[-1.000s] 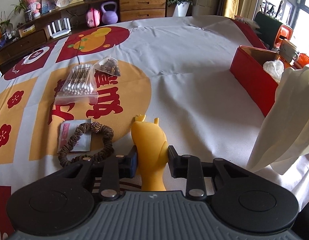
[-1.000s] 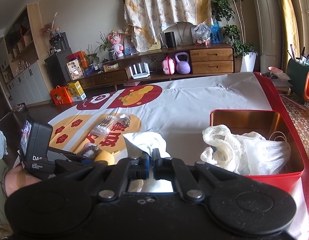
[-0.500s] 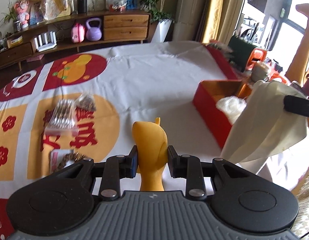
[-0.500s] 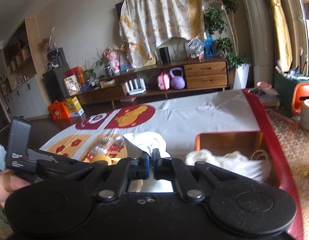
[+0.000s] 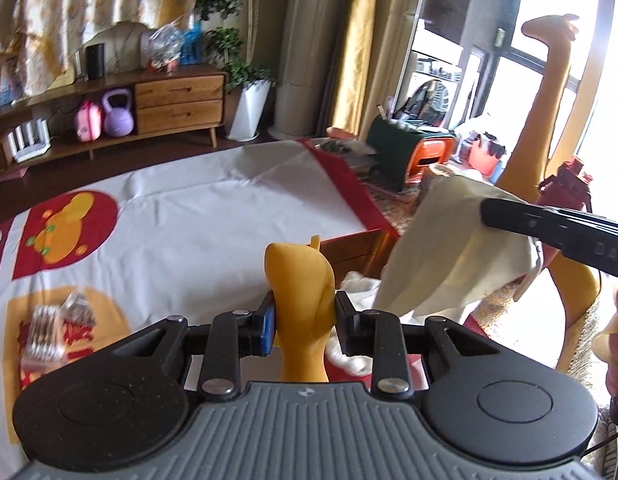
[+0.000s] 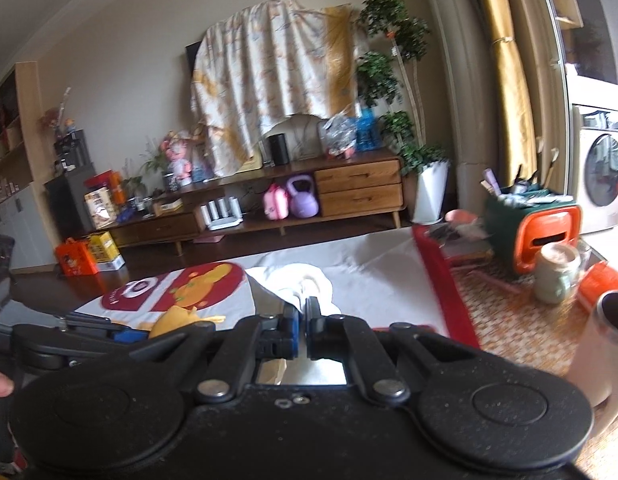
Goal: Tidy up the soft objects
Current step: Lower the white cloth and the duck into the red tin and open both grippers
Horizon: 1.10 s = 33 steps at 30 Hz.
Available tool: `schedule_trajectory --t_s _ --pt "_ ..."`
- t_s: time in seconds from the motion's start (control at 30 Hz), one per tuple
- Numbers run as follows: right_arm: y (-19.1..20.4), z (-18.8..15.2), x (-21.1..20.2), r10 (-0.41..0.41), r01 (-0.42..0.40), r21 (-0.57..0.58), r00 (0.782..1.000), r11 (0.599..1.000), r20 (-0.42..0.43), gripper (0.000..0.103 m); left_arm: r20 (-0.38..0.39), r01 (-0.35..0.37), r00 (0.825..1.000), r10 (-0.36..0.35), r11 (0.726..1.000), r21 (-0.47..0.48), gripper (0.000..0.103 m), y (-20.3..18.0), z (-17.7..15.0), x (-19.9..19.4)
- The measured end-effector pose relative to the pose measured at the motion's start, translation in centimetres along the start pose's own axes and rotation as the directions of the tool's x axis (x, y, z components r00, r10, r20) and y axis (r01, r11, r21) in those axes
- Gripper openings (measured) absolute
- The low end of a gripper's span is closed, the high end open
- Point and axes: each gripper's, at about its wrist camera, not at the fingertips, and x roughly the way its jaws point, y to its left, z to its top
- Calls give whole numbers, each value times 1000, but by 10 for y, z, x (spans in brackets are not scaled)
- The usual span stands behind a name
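Yellow soft toy (image 5: 301,286) clamped between left gripper (image 5: 305,312) fingers, upright.

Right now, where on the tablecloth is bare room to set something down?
The white stretch of tablecloth between the round orange print and the red border is bare. It is crowded lower left, around the cotton swabs and small bag.

The yellow toy (image 5: 301,280) looks like matt, smooth rubbery foam, pinched between the left gripper (image 5: 305,318)'s black plastic fingers. The white cloth (image 5: 449,264) hangs soft and creased, a thin woven fabric. The tablecloth (image 5: 213,216) is smooth printed cloth, and the sideboard (image 6: 357,188) is satin-finished wood.
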Motion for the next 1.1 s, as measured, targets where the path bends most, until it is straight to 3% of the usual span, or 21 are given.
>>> schedule_trajectory --t_s 0.4,1.1 --pt "-48 -15 20 -81 82 12 996 997 -30 3 -32 64 998 -62 996 59 29 -58 20 62" --pt "-78 -67 76 -58 67 41 980 997 -193 3 -139 11 990 -6 999 39 29 -61 11 169"
